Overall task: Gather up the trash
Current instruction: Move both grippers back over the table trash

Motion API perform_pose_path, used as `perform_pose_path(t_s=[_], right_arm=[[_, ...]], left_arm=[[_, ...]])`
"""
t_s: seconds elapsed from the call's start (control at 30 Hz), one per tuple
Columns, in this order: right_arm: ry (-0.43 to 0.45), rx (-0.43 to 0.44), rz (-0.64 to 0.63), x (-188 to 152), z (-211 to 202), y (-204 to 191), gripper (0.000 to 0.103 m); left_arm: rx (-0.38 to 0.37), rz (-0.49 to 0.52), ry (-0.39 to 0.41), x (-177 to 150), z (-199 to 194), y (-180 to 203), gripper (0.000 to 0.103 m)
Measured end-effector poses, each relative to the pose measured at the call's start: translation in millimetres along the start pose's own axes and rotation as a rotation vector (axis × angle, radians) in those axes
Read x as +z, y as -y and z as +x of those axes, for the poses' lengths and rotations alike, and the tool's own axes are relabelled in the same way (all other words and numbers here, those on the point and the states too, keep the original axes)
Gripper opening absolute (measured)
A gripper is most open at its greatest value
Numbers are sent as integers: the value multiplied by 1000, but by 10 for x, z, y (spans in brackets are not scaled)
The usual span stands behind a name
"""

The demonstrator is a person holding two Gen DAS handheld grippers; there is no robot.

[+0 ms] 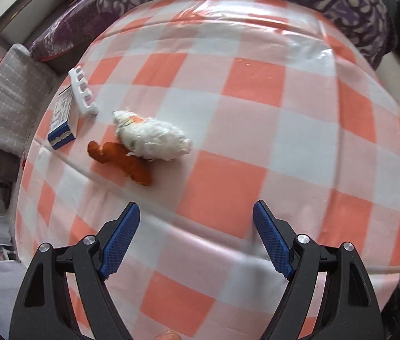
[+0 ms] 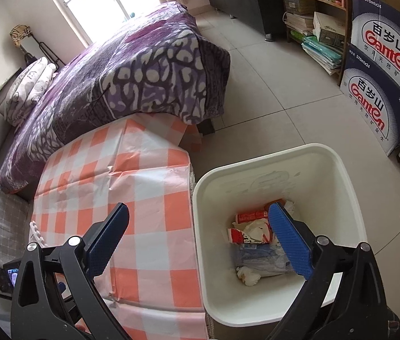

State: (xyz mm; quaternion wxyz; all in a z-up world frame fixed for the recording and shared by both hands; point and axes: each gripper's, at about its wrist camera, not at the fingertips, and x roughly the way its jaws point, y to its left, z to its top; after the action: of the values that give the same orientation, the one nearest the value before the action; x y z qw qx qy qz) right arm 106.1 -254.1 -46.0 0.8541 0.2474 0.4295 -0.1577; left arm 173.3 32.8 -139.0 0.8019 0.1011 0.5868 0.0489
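A glossy plastic cloth [image 1: 250, 85] in orange and white checks covers the table, with a soft purple patterned blanket [image 2: 143, 79] beyond it and pale floor tiles [image 2: 270, 90] around. Under the right gripper [image 2: 200, 212], whose ribbed blue jaws stand wide and hold nothing, a smooth white square bin [image 2: 350, 187] keeps crumpled red and white wrappers [image 2: 252, 228]. The left gripper [image 1: 195, 212], wide open and empty, hangs above the cloth; ahead and to its left lie a fluffy white tissue wad [image 1: 151, 136], a rumpled orange scrap [image 1: 120, 161], a blue carton [image 1: 62, 119] and a white ridged plastic piece [image 1: 82, 93].
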Motion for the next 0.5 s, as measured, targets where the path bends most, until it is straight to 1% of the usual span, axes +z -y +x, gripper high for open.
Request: perform_pose_path(t_s=[0.17, 0.2, 0.33, 0.37, 0.4, 0.43, 0.5], right_arm=[[-16, 10, -23, -37, 105, -203, 95], [-20, 11, -29, -46, 131, -247, 95], [-46, 17, -59, -105, 261, -445, 95], [-50, 17, -66, -116, 283, -484, 95], [-54, 18, -77, -133, 311, -534, 95], [-61, 19, -94, -158, 347, -602, 95], [-77, 27, -126, -214, 415, -733, 95]], left_arm=[[5, -112, 18, 139, 171, -463, 82], [-3, -148, 13, 161, 219, -582, 82], [-82, -267, -4, 242, 369, -939, 80], [-86, -284, 0, 257, 396, -1019, 77], [-90, -296, 6, 263, 416, -1086, 70], [-94, -305, 12, 265, 426, -1147, 66], [-87, -310, 21, 268, 434, -1260, 49]])
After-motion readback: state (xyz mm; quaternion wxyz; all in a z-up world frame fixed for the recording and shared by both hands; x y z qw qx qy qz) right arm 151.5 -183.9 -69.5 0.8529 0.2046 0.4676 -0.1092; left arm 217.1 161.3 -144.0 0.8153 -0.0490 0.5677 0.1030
